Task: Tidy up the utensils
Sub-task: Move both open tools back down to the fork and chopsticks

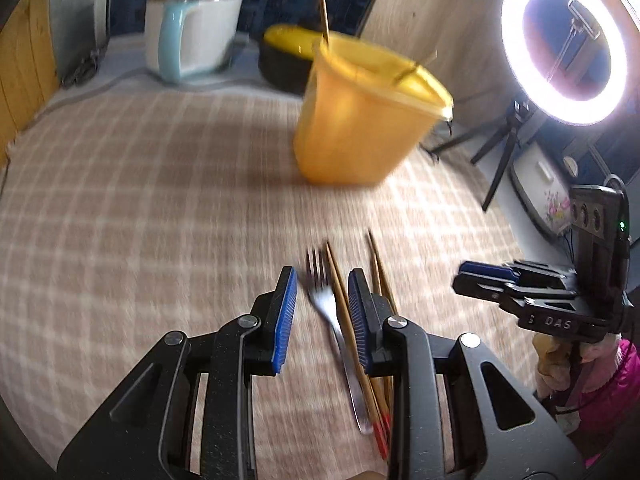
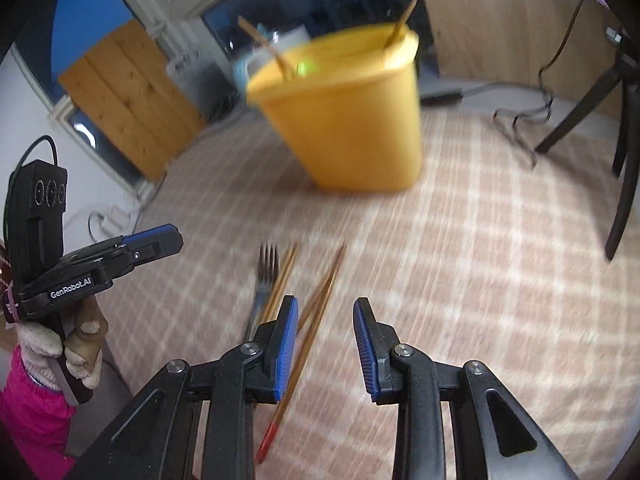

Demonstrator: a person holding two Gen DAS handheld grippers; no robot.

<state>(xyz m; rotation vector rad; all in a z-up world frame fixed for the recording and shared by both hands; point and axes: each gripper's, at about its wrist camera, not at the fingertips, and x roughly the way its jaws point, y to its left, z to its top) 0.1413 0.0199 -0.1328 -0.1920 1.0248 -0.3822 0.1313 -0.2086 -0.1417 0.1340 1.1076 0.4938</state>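
a desk (image 1: 120, 200) under a beige checked cloth holds a yellow tub (image 1: 360, 120) toward its far edge, two wooden sticks standing in it. nearer the front edge lie a metal fork (image 1: 332, 316) and red-tipped wooden chopsticks (image 1: 344, 312). the left claw (image 1: 322, 312) and right claw (image 2: 326, 344) both hang released, grasping nothing.
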